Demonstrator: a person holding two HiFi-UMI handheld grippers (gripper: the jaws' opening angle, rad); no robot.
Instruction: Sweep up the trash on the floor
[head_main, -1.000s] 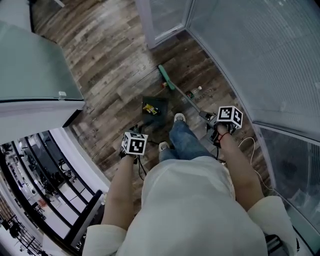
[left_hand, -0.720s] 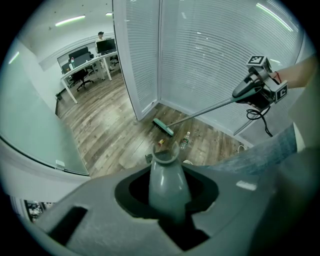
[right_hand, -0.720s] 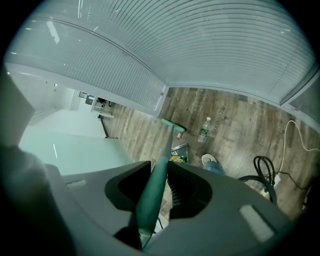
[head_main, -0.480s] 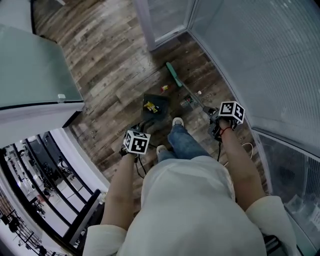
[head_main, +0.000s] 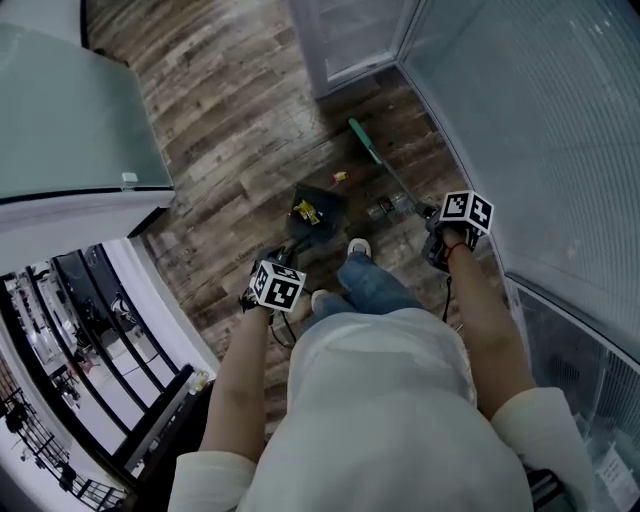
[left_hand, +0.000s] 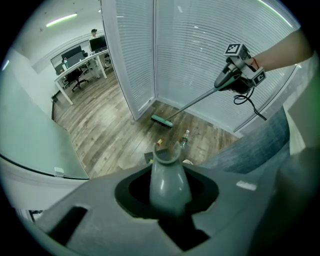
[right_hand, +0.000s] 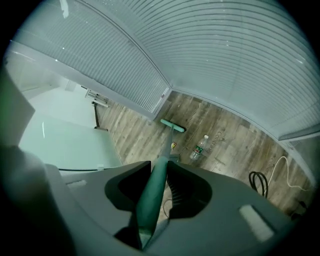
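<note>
My right gripper (head_main: 437, 240) is shut on the green broom handle (right_hand: 151, 192), which runs down to the green broom head (head_main: 364, 139) on the wooden floor near the corner of the blinds. The left gripper (head_main: 274, 272) is shut on the grey dustpan handle (left_hand: 168, 176). The dark dustpan (head_main: 316, 207) rests on the floor with a yellow scrap (head_main: 305, 211) in it. A small yellow-red wrapper (head_main: 340, 177) lies between the pan and the broom head. A clear plastic bottle (right_hand: 199, 147) lies to the right of the broom shaft.
White blinds (head_main: 540, 120) wall the right side and a door frame (head_main: 330, 40) closes the corner. A frosted glass partition (head_main: 60, 120) stands at left. A black cable coil (right_hand: 258, 181) and a white cord (right_hand: 283, 170) lie on the floor. My shoes (head_main: 357, 247) stand behind the dustpan.
The broom head has swung away from the dustpan towards the corner. The wrapper and bottle stay on the floor. The dustpan has hardly moved.
</note>
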